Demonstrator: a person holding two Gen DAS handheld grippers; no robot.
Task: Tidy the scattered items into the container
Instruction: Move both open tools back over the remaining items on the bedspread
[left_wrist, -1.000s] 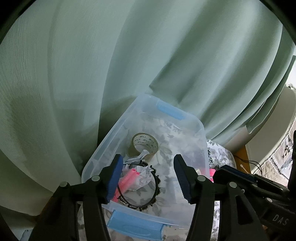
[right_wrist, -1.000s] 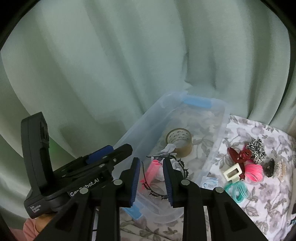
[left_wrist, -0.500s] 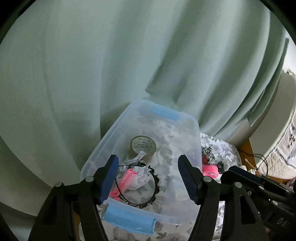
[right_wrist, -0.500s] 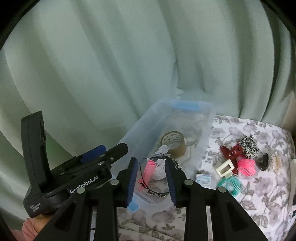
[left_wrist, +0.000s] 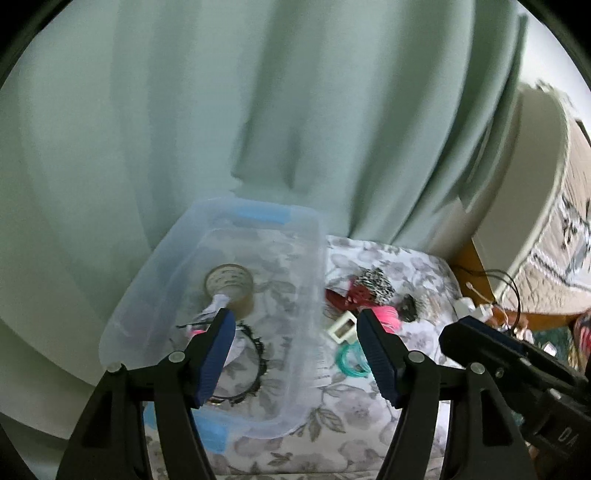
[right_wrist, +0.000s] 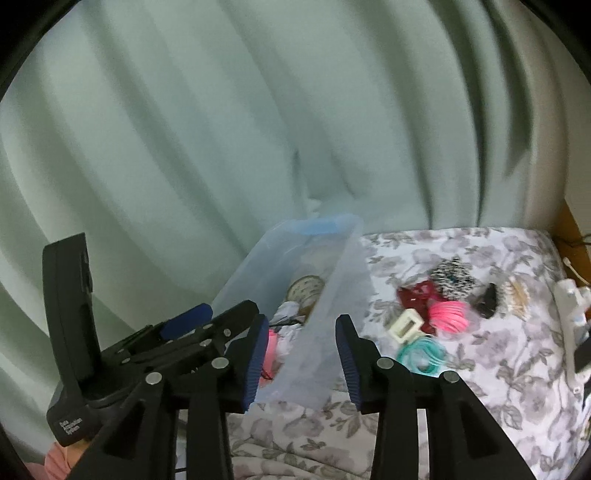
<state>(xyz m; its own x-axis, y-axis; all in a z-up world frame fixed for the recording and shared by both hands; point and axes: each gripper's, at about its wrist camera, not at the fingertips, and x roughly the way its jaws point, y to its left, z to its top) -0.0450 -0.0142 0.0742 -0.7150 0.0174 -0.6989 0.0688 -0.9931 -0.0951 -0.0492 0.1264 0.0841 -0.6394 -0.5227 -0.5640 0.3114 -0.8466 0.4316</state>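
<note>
**Both grippers empty above the bin, rest of the clutter on the bedspread**

So the clear plastic bin (left_wrist: 221, 280) with blue handles sits on a flowered bedspread (right_wrist: 461, 387), pushed up against a pale green curtain (left_wrist: 258, 110). Inside it you can see a roll of brown tape (left_wrist: 229, 286), a black beaded headband (left_wrist: 255, 354), some crumpled white paper (left_wrist: 216, 308) and a pink thing (right_wrist: 271, 350) I can't identify.

The left gripper (left_wrist: 295, 354) hangs above the bin's right wall, jaws standing well apart with nothing between the blue pads. Its jaws have just been opening. The right gripper (right_wrist: 301, 360) is over the near right corner of the bin, jaws parted less than the left ones and also empty. Its jaws have just been opening too.

The stuff not in the bin yet is bunched up just to the right of it on the bedspread:
- a dark red hair claw (right_wrist: 415, 297)
- a black and white scrunchie (right_wrist: 452, 278), touching the claw
- a cream rectangular clip (right_wrist: 404, 326)
- a pink coil hair tie (right_wrist: 448, 315)
- a teal coil hair tie (right_wrist: 423, 354), nearest to the grippers
- a dark clip (right_wrist: 489, 301) and a beige claw clip (right_wrist: 517, 297) further right

There's also a white object (right_wrist: 570, 317) at the far right edge of the bedspread, too blurry to say what it is.
</note>
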